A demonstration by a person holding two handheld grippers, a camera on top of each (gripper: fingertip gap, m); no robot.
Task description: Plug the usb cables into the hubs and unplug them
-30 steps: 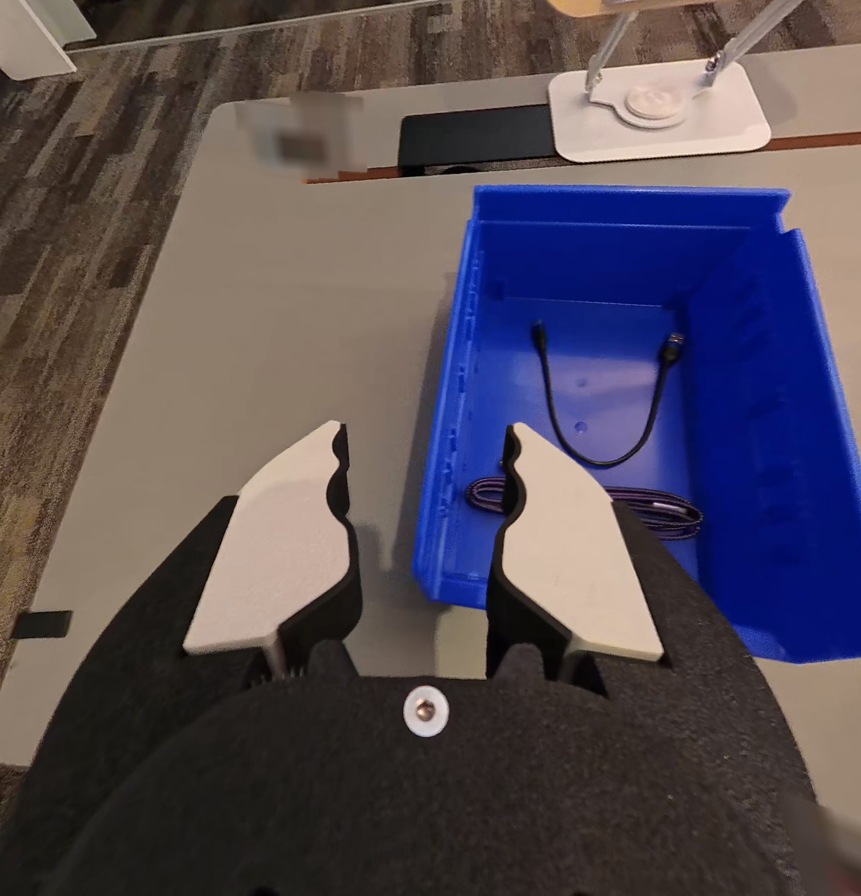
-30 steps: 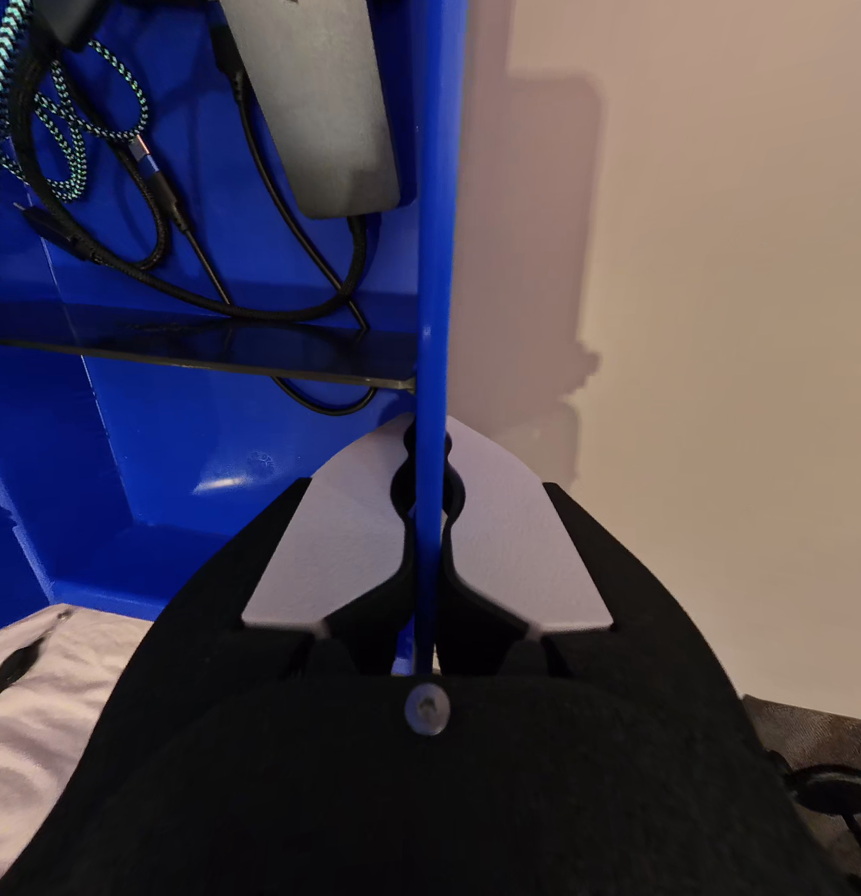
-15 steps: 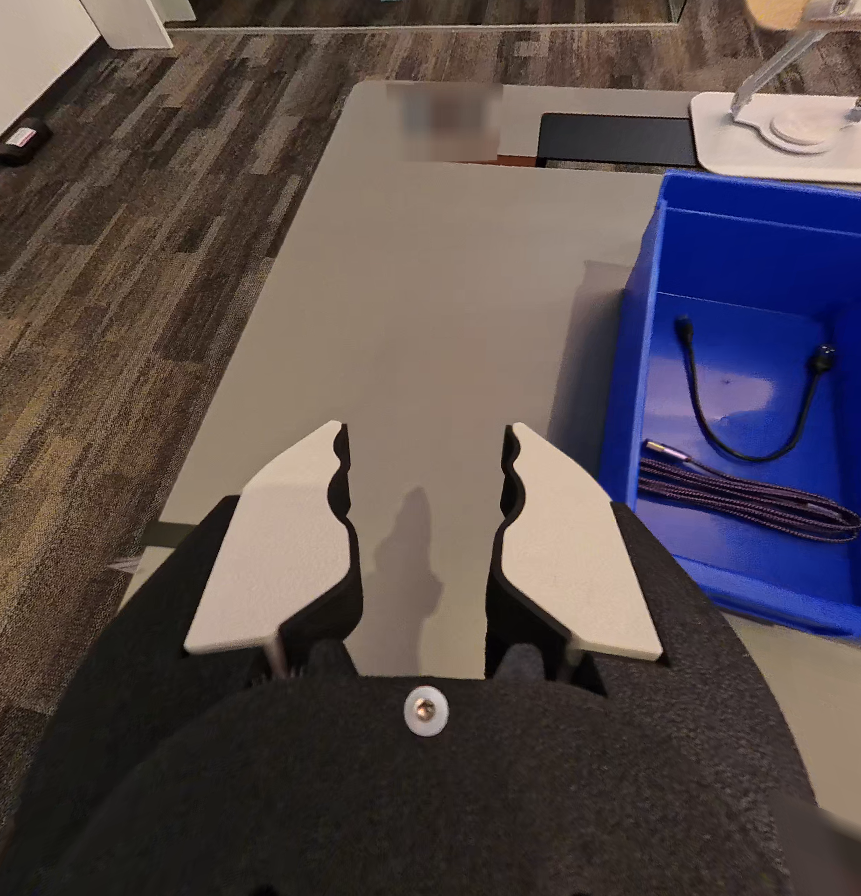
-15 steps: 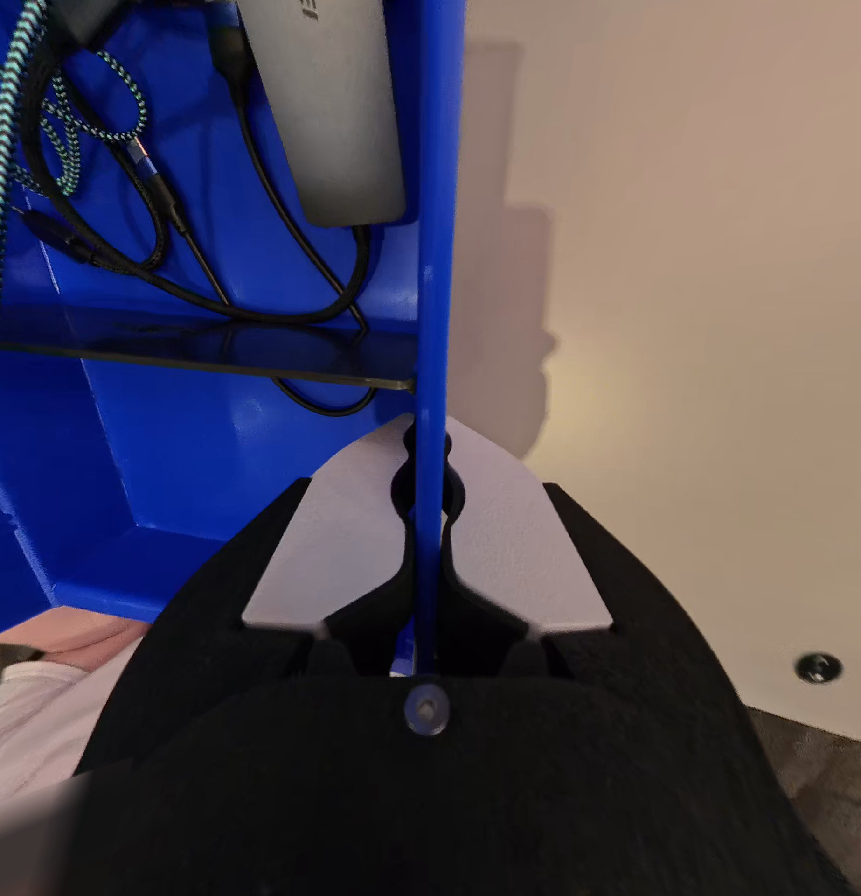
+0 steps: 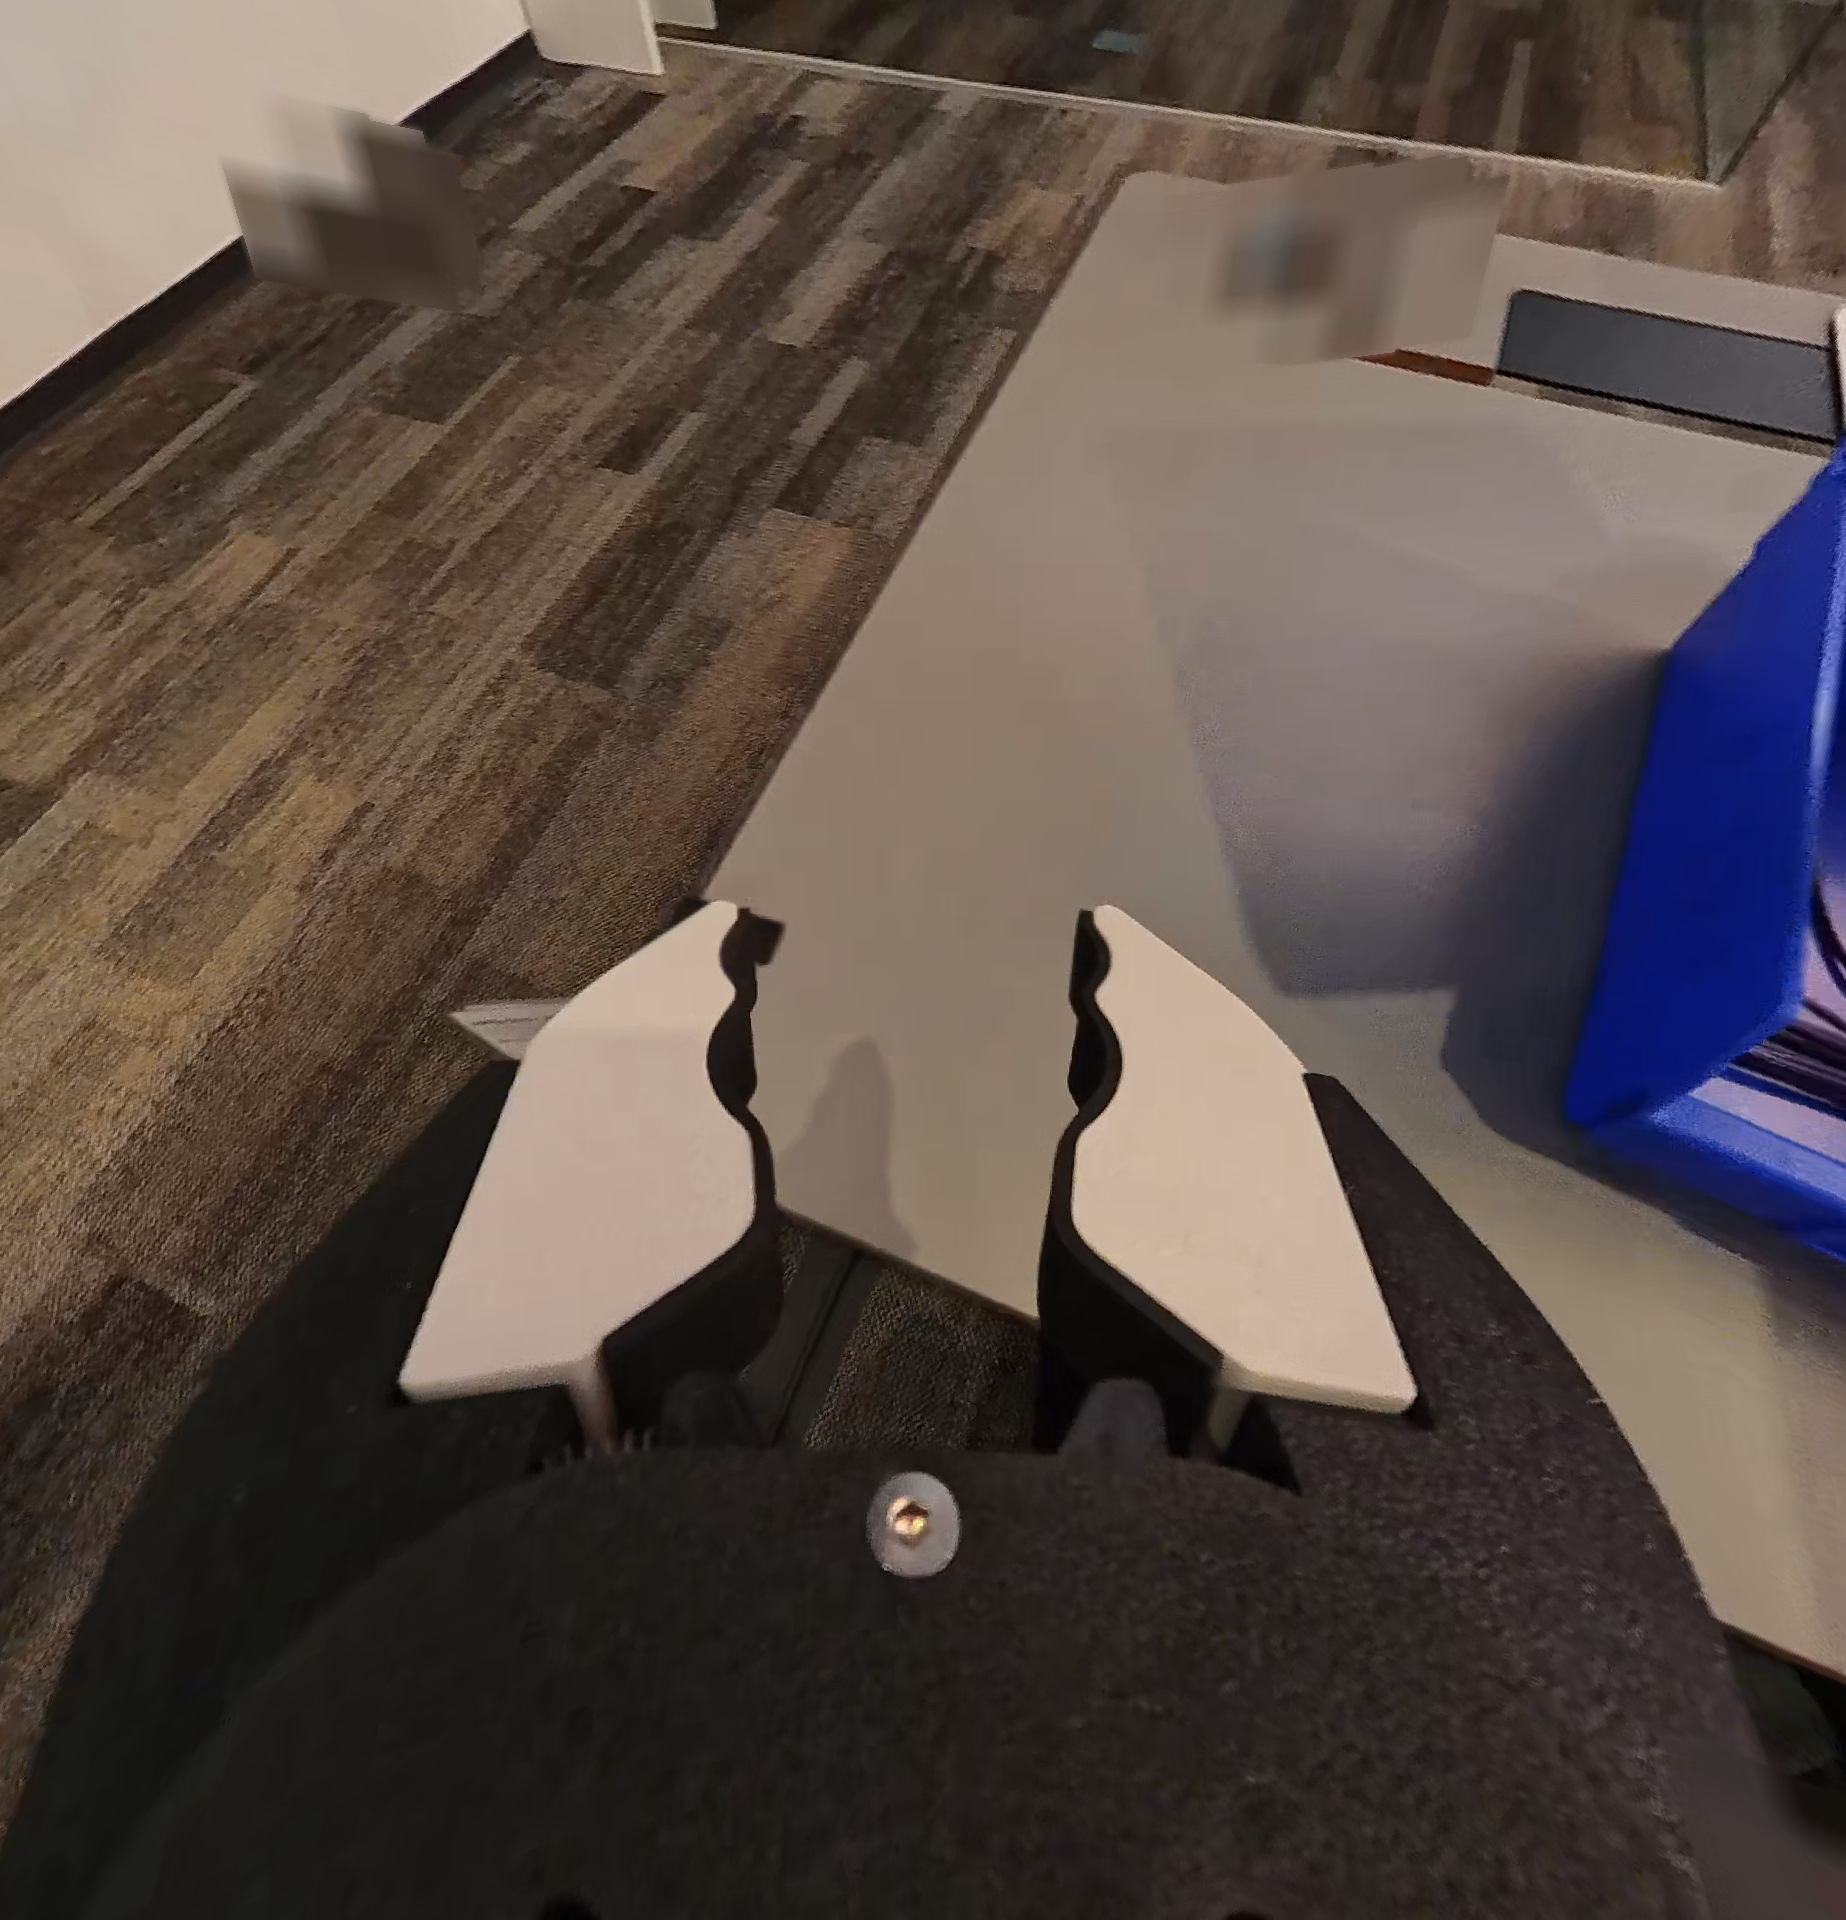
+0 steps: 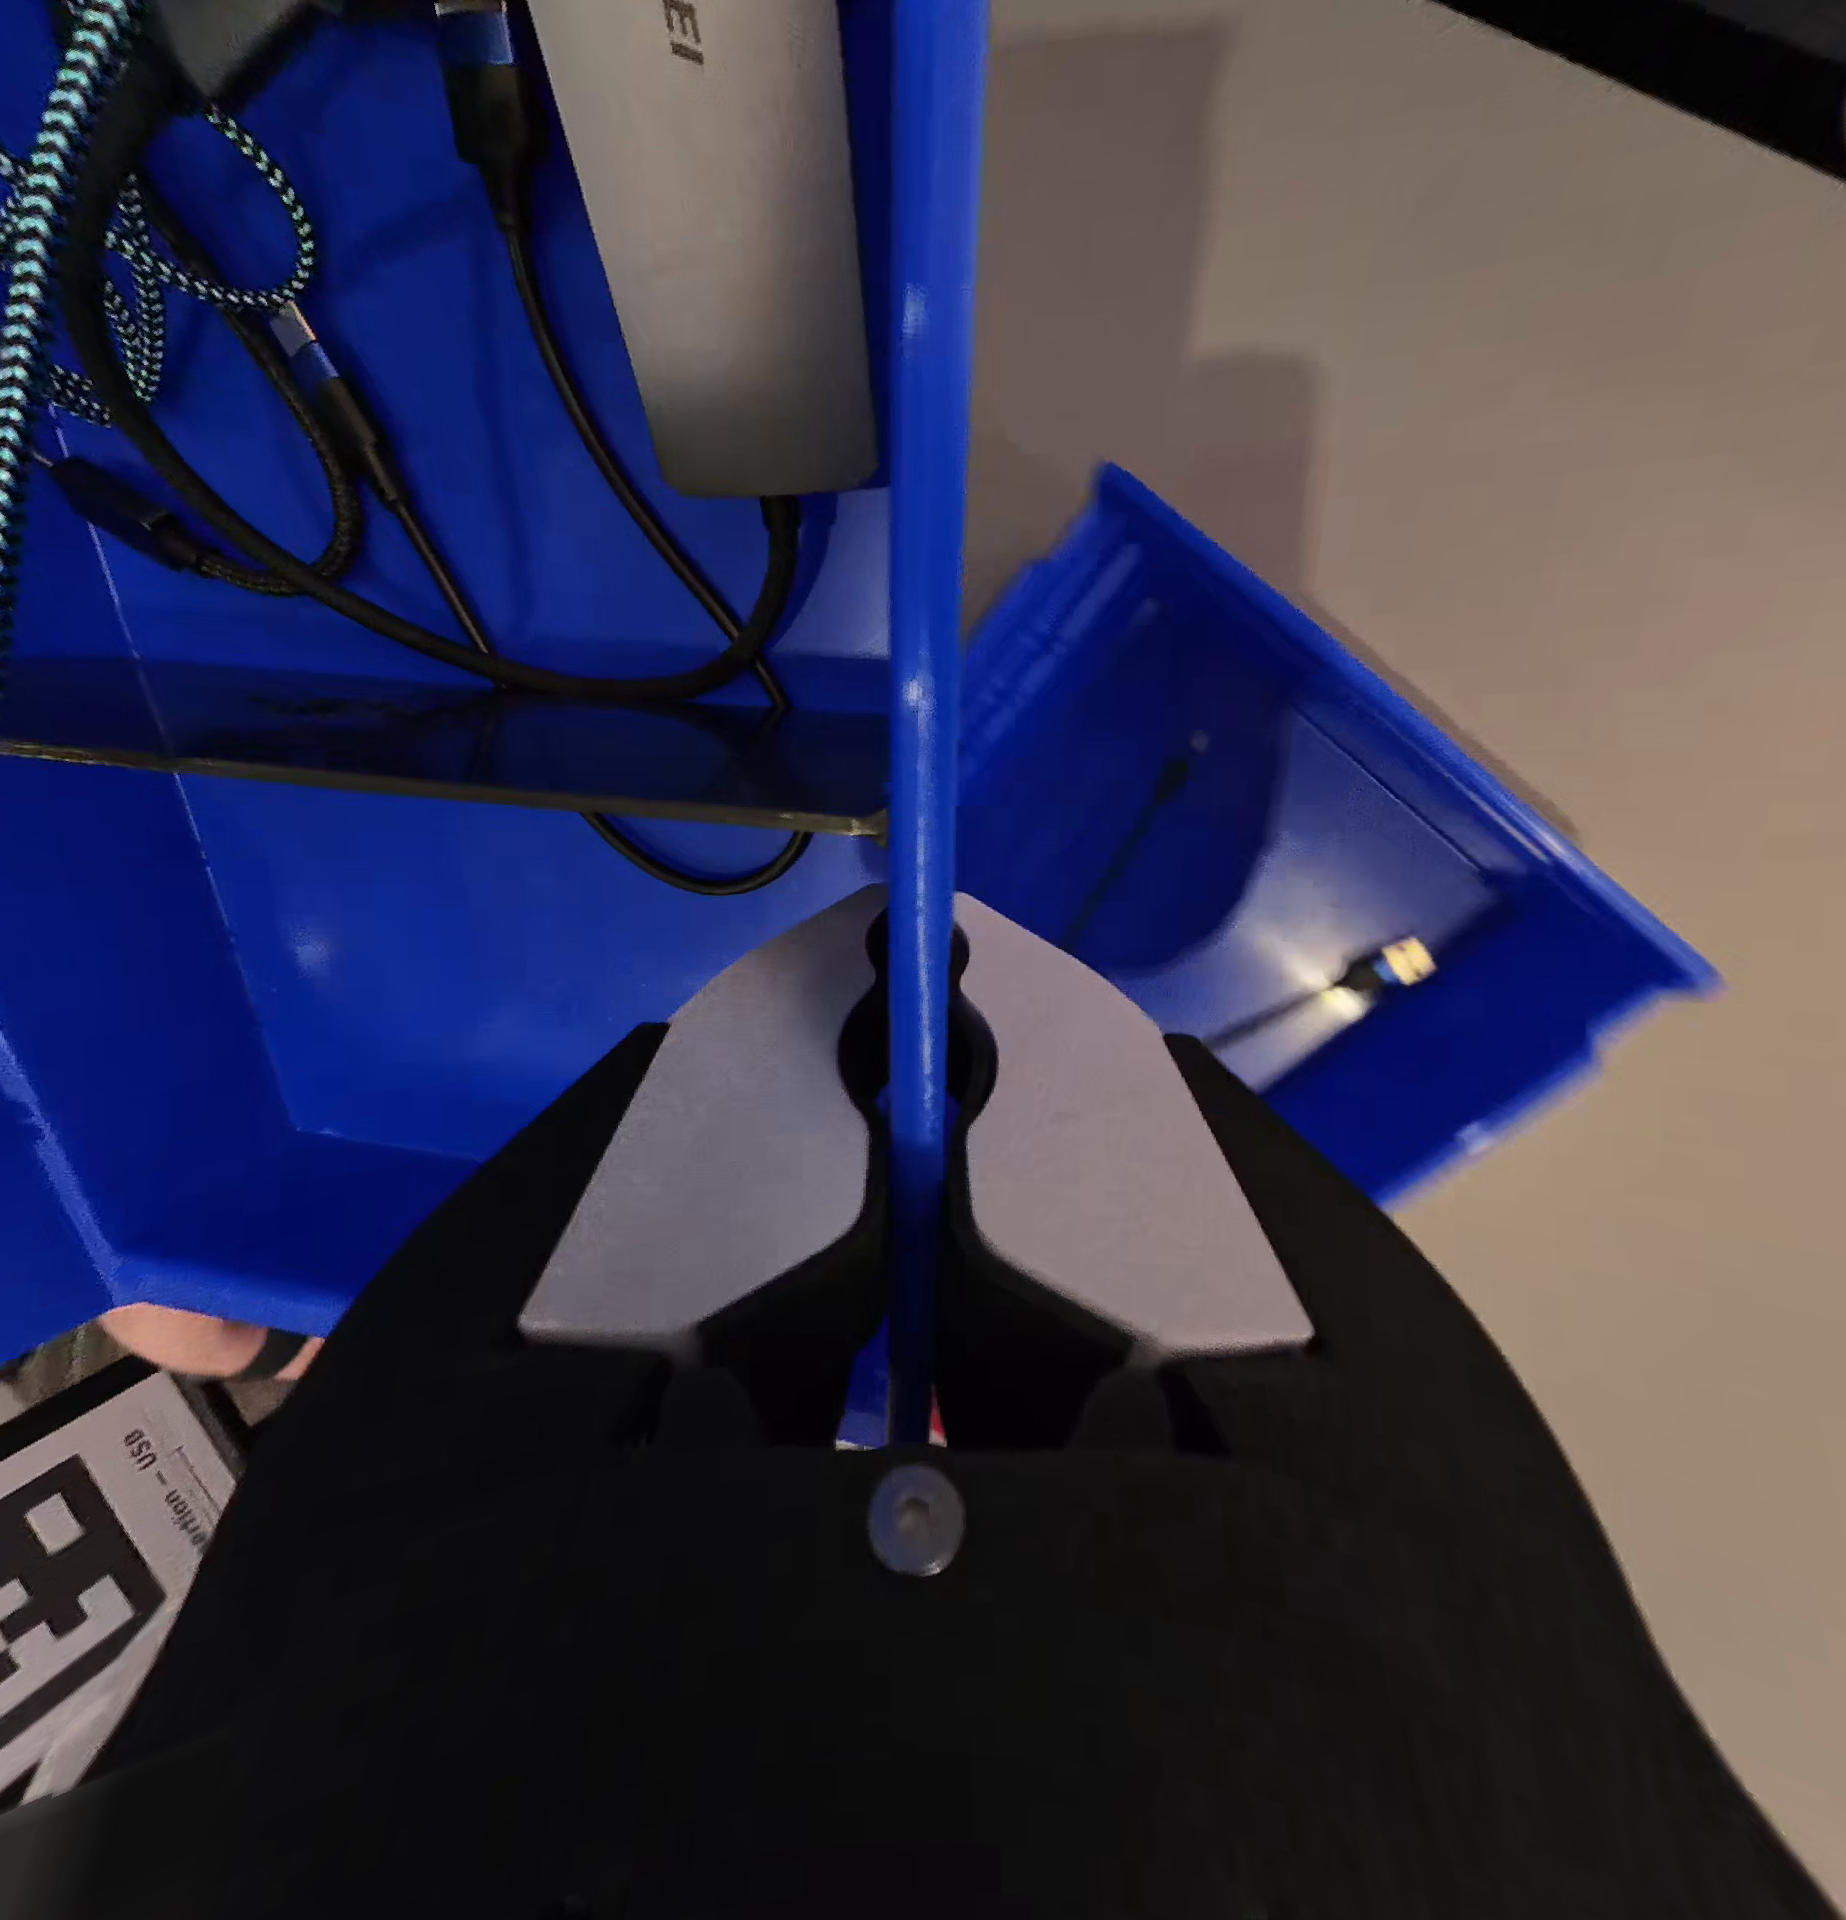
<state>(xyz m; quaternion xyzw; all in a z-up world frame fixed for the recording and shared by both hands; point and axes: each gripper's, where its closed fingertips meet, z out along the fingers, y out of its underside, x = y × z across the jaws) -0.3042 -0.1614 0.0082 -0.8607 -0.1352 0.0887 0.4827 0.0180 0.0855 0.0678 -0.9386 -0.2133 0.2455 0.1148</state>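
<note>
Right tongs (image 6: 917, 940) clamp bin wall (image 6: 924, 436); left tongs (image 5: 917, 920) gape over table edge (image 5: 846, 686).

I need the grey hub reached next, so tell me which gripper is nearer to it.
Right. The right gripper is clamped on the wall of the blue bin holding the grey hub; the left gripper hangs open over the table edge.

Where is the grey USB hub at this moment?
In the right wrist view, the grey hub lies top centre inside the blue bin, against the wall the right gripper clamps.
</note>
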